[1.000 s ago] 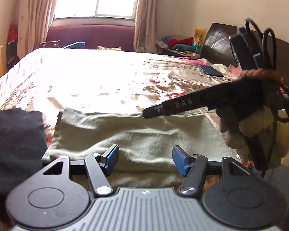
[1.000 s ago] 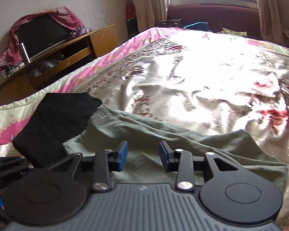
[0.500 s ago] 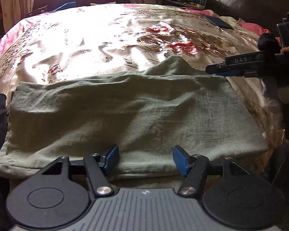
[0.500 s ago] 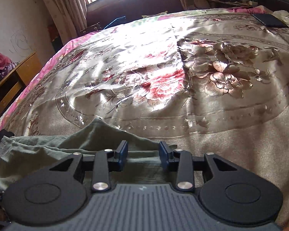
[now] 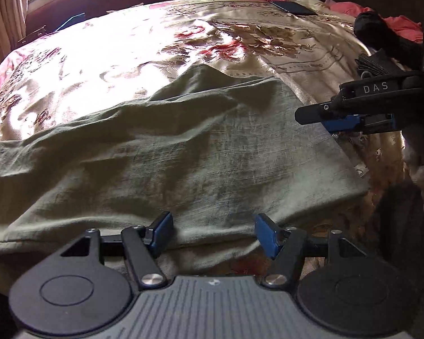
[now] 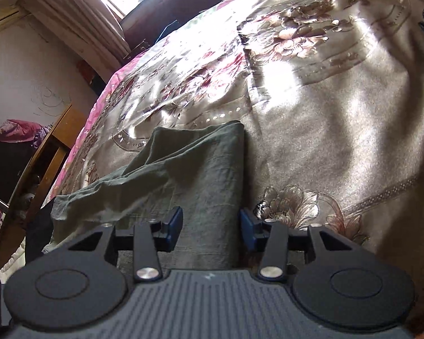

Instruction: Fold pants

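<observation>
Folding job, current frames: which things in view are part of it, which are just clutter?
Job:
- green pants, flat on the bed
- left gripper, open
- right gripper, jaws opening over the pants' edge

Clutter:
- floral bedspread
- dark flat object at the far end
- wooden cabinet
- curtains

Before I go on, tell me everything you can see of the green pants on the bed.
The green pants look like thin, woven, wrinkled cloth, olive in colour. They lie flat across the near part of the floral bedspread, already folded into a wide band, with one flap peaking toward the far side. Their near edge runs between the open left gripper; the right gripper, opening, straddles their right-hand end. Neither visibly pinches them.
</observation>
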Motion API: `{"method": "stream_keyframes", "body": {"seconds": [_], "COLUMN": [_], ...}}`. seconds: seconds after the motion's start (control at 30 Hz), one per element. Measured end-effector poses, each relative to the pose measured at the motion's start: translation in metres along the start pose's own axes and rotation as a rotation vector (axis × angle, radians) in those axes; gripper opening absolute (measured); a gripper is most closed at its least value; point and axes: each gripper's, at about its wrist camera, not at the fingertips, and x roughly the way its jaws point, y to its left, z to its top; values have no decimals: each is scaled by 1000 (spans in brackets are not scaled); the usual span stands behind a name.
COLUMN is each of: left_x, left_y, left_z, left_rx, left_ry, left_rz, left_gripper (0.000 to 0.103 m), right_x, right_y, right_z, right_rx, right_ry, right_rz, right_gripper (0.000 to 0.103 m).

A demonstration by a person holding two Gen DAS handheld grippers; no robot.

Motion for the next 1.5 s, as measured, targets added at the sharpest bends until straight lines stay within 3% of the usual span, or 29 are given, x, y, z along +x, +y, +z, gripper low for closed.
{"method": "stream_keyframes", "body": {"seconds": [0.27,0.6,0.67,1.03,1.17,1.3,1.37,1.5], "left_x": [-5,-5,-6,1,4,12,15,21], "left_y": [-15,-22,-23,-59,-71,-89,-101,-123], "left_z": [-2,2,2,8,6,3,2,3], "left_rx": [35,36,34,184,195,218,263,329], "left_ry": [-7,-29,-41,-66,-60,-64,-89,-129], "left_rz": [7,-20,-40,-101,-141,-161,-133,-81], "left_gripper": [76,76,76,76,76,76,76,77], "right_x": [3,11,11,30,30,44,50,52], "right_y": [-10,-38,-43,-41,-44,-43,-44,-46], "right_z": [-6,-3,-2,12,14,17,20,20], "right_rx": [46,244,241,246,269,275,278,279], "right_ry": [55,105,105,87,69,77,88,88], "right_rz": [86,260,230,280,307,297,324,287], "right_gripper": [46,44,38,38,27,25,25,4]}}
